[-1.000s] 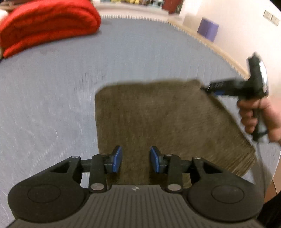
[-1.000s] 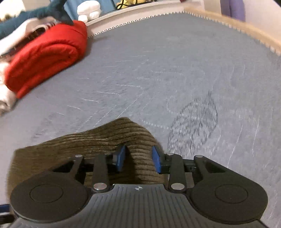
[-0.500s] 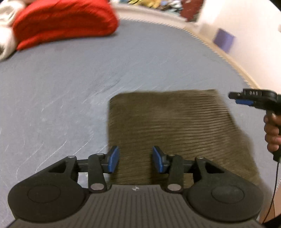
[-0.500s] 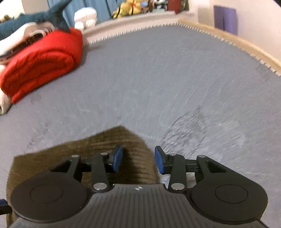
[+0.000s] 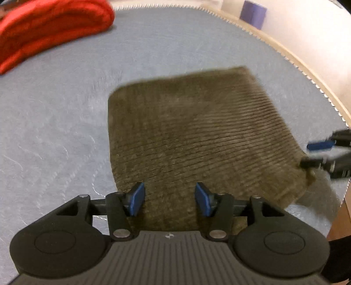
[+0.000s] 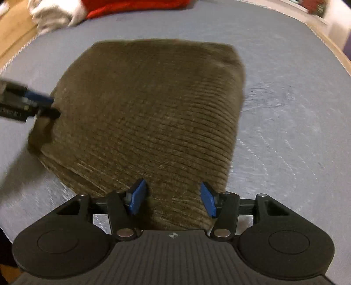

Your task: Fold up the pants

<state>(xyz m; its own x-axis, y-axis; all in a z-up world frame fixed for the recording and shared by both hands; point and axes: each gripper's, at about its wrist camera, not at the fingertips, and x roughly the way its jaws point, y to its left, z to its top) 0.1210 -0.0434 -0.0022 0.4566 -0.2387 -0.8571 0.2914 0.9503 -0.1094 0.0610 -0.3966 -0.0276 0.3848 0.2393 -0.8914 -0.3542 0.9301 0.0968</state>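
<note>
The olive-brown corduroy pants [image 5: 197,136] lie folded into a flat rectangle on the grey-blue bed cover [image 5: 65,109]. My left gripper [image 5: 170,197] hovers over their near left edge. Its jaws are opening, with cloth showing between the pads but not pinched. My right gripper [image 6: 173,197] stands over the near right edge of the pants [image 6: 153,114], its jaws likewise opening and not pressing on the cloth. Each gripper shows blurred in the other's view: the right gripper [image 5: 322,153] by the right corner, the left gripper [image 6: 33,105] by the left corner.
A rolled red blanket [image 5: 50,28] lies at the far left of the bed, with a white bundle [image 6: 54,13] beside it. The bed's wooden edge [image 5: 307,65] curves along the right, and a purple box [image 5: 252,11] stands by the wall.
Both grippers' jaws have widened. The right gripper has moved from the pants' far right corner to their near right side, and its view now takes in the whole folded rectangle.
</note>
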